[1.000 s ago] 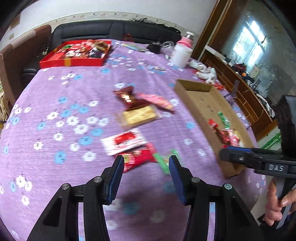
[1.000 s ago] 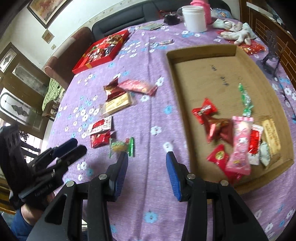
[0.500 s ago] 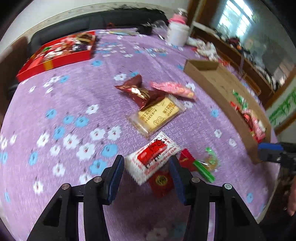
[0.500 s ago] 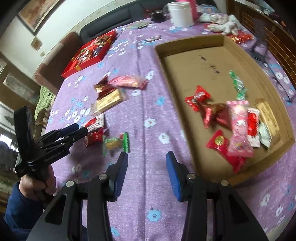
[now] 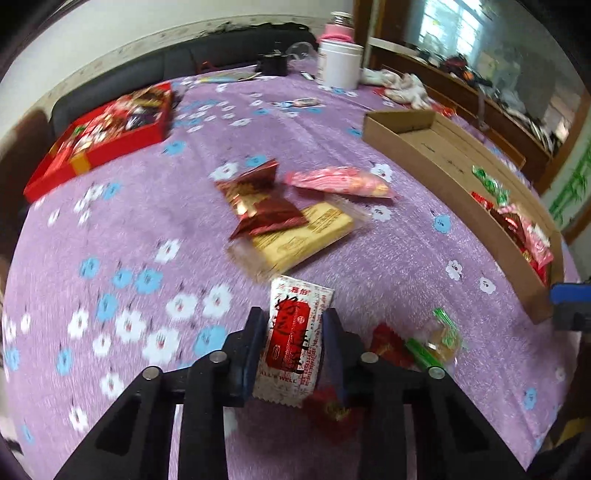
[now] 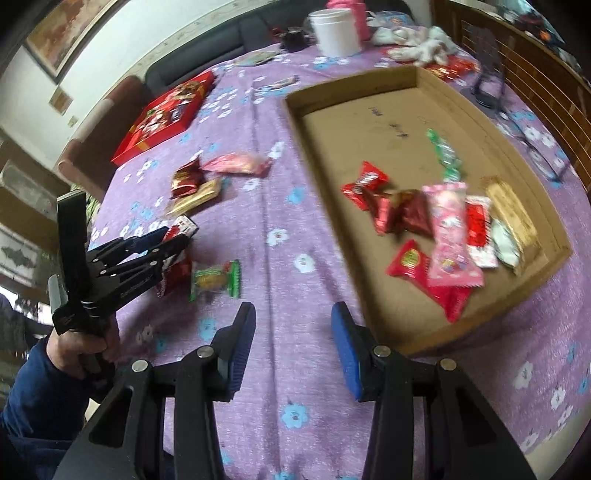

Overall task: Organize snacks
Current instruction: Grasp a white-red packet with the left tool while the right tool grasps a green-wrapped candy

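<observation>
Jaws first: your left gripper [image 5: 293, 332] is pinching the white-and-red sachet [image 5: 293, 332] by its two long edges, the blue pads pressed against the wrapper, so the packet stands between them with its top sticking out ahead. From the right wrist view you can see that same gripper [image 6: 173, 240] low over the purple flowered counter [image 6: 280, 206], with the sachet's white end [image 6: 184, 224] showing just past its tips. Your right gripper [image 6: 291, 332] has its jaws spread wide with nothing between them, hanging above bare cloth just beside the near left corner of the cardboard tray [image 6: 317, 177].

Loose snacks on the counter: a green-ended candy [image 6: 216, 282] just right of your left gripper, a small red packet [image 5: 388, 345] touching it, and farther out a cluster of a dark red foil pack [image 5: 258, 206] lying partly on a yellow biscuit pack [image 5: 299, 236], with a pink packet [image 5: 340, 181] just beside them.

Inside the tray, a heap of wrapped snacks sits toward the near right corner: a long pink pack [image 6: 452, 240] lies over red ones, and a green candy [image 6: 443, 151] lies apart toward the middle.

A red gift box [image 6: 166, 114] sits at the far left of the counter, and a white jar [image 6: 336, 33] at the far edge.
</observation>
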The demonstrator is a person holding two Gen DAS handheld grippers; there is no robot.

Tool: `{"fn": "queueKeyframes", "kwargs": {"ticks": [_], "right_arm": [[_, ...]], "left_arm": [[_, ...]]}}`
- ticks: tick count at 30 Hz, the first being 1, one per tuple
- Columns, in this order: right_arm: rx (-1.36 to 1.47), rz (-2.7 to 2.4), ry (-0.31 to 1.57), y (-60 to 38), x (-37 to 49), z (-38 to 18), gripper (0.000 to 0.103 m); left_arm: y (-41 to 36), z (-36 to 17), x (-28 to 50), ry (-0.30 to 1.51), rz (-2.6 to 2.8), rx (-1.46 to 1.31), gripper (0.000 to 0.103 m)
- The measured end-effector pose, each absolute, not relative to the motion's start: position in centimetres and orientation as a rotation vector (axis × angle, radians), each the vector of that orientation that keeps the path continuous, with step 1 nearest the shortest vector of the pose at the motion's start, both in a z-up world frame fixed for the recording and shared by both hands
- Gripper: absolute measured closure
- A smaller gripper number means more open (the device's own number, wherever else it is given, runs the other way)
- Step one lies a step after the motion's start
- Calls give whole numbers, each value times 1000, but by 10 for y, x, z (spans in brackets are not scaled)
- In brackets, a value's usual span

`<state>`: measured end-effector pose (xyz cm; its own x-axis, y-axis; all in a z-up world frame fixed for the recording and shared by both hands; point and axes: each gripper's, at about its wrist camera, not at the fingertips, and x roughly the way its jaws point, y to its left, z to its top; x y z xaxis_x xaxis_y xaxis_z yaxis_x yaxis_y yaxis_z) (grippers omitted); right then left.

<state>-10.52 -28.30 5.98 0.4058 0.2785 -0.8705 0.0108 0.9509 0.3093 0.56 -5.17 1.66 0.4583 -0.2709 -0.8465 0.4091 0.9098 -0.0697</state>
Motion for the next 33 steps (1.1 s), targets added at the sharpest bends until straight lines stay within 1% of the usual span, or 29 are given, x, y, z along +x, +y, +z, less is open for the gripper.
{"fn": "queueKeyframes", "kwargs": {"ticks": [4,6,8,12,17,18,20,21,24,26,28,33], "right_arm": [[269,277,1156,-261,-90,57,62],[315,339,1171,-253,-76,52,62],[377,380,1193,-245,-53,43,62],[407,406,1231,-234,-20,22,62],[441,425,1301,-231,-18,5,61],[431,432,1310,-230,-23,4,61],[415,450,1336,-226,-40,6,52],[411,471,1348,-223,-47,7,51],[327,528,1348,-211,-61,16,51],[177,491,1290,-202,-62,27,50],[97,467,1269,-195,-58,30,50],[44,424,1290,-184,-51,18,51]], "left_arm": [[-30,18,-10,1026,-385,98,72],[-20,18,-16,1032,-365,78,72],[-8,18,-22,1040,-340,52,72],[6,17,-33,1048,-310,30,72],[12,17,-41,1048,-304,14,72],[13,18,-40,1048,-305,11,72],[14,18,-40,1050,-307,0,72],[14,18,-40,1051,-308,-3,72],[15,18,-40,1049,-311,-10,72],[16,18,-39,1046,-312,-12,72],[16,18,-39,1044,-312,-14,72],[14,18,-40,1038,-307,-11,72]]}}
